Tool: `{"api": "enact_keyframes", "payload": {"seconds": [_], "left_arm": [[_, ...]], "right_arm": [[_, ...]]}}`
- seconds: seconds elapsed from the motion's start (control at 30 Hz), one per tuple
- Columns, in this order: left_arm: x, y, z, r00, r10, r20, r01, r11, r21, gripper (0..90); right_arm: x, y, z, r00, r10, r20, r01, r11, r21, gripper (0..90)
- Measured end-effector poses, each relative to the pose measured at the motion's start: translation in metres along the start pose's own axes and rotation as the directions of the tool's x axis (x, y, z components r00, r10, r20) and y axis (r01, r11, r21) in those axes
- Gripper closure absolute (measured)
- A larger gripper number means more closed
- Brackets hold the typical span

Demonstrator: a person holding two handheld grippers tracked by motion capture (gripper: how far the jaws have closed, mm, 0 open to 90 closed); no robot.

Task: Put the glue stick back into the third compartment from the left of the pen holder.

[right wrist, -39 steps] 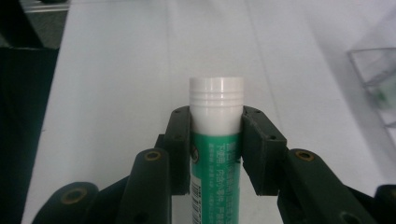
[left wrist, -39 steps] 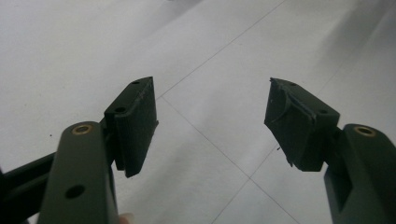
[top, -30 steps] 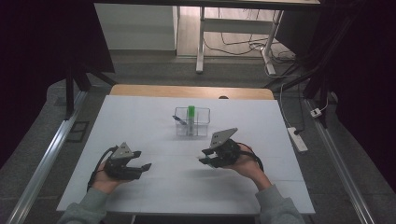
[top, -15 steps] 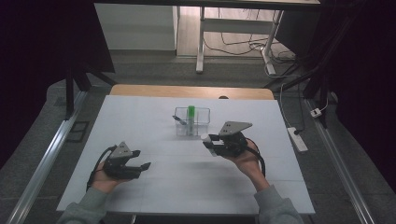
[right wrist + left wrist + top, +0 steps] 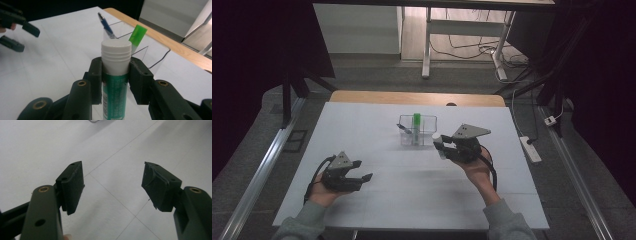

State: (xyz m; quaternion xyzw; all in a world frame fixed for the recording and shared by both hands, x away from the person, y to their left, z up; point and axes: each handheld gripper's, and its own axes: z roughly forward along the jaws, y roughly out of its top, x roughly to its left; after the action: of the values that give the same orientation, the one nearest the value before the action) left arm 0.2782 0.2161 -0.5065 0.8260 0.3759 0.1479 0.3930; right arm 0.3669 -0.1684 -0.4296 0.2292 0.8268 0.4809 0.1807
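Right now I am gripping a glue stick (image 5: 115, 82) in my right gripper (image 5: 116, 75); its fingers (image 5: 96, 75) are pressing on both sides of the tube just below the white ribbed cap, so the cap is sticking up above them. The tube is wearing a green and white label with rows of small print, but the print is too blurred for me to read any word or brand. In the high view I am holding the stick (image 5: 439, 145) above the white tabletop (image 5: 412, 200), just beside the clear plastic organizer (image 5: 418, 131), on its right. A green-capped marker (image 5: 136, 36) and a blue pen (image 5: 106, 26) are standing tilted in the organizer's compartments behind the stick.

My left gripper (image 5: 359, 170) is hovering low over the near left part of the tabletop, well apart from the organizer. Its fingers (image 5: 72, 186) are standing wide apart and holding nothing, with bare tabletop and its thin seam lines showing between them.
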Motion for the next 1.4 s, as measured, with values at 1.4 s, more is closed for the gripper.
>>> {"api": "enact_keyframes", "payload": {"seconds": [1.4], "left_arm": [[0.006, -0.004, 0.0, 1.0, -0.008, 0.004, 0.008, 1.0, 0.0, 33.0]], "right_arm": [[-0.052, 0.044, 0.068, 0.978, 0.186, 0.094, -0.172, 0.975, -0.14, 64.7]]}}
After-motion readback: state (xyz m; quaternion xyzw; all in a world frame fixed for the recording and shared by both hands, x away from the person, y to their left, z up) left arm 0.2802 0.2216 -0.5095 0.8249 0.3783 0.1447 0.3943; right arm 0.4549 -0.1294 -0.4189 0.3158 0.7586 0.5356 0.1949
